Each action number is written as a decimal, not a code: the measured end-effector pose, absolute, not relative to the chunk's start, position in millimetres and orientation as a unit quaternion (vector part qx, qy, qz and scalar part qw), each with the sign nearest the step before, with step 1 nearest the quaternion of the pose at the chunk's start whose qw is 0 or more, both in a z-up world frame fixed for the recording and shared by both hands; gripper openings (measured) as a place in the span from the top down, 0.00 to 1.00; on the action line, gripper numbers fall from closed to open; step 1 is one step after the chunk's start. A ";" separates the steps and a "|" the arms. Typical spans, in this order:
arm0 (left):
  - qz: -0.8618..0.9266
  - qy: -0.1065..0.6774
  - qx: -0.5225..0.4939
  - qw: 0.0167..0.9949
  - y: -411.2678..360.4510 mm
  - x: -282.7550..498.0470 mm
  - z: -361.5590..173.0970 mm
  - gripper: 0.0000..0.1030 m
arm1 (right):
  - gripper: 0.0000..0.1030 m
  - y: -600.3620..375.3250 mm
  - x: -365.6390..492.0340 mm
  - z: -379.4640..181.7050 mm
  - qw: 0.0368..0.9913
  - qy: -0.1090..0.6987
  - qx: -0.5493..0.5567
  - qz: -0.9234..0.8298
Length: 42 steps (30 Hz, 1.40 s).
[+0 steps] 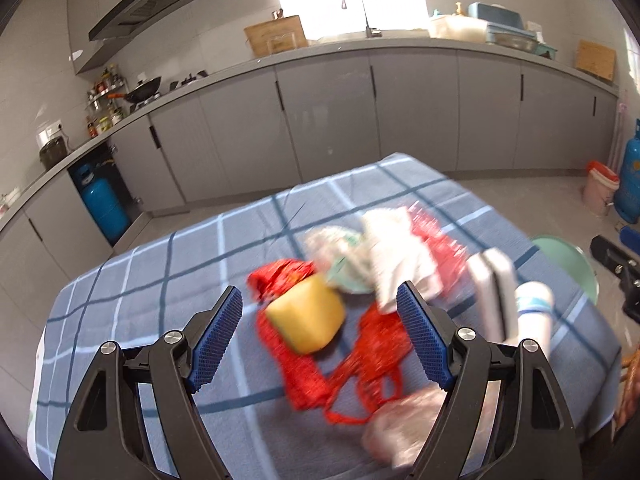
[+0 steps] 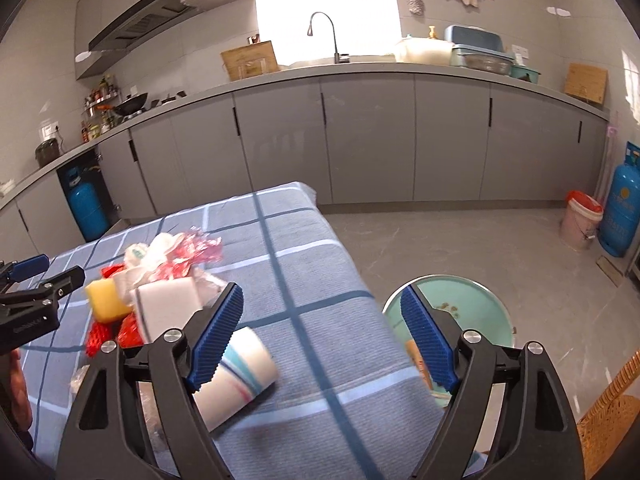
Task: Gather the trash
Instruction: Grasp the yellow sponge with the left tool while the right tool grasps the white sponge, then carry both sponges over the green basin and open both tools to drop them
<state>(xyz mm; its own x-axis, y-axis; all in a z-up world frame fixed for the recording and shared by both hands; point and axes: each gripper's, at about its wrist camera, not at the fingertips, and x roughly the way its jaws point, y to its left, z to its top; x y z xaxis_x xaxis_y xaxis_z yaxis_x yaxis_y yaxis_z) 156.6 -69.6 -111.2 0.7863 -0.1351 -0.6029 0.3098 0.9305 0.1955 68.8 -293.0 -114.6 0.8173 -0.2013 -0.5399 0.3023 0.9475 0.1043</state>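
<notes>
Trash [image 1: 344, 304] heaped ahead of my left tongs [image 1: 320, 334], wide, empty; right tongs [image 2: 322, 338] wide, empty over the bin [image 2: 468, 300]; next: grip the sponge [image 1: 306, 316].

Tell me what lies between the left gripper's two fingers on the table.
In the left wrist view, the open left gripper frames a yellow sponge lying on red mesh netting on the blue checked tablecloth; neither pad touches them.

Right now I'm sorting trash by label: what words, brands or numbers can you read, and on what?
No text can be read.
Pale markings on the blue gas cylinder: too blurred.
Small grey lettering on the left tool: too small.
Dark print on the wooden box: too small.
</notes>
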 end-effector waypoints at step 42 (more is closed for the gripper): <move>-0.143 0.339 0.099 0.924 -44.1 193.9 -133.0 0.77 | 0.69 -183.2 119.0 -117.6 0.956 0.293 -0.005 -0.020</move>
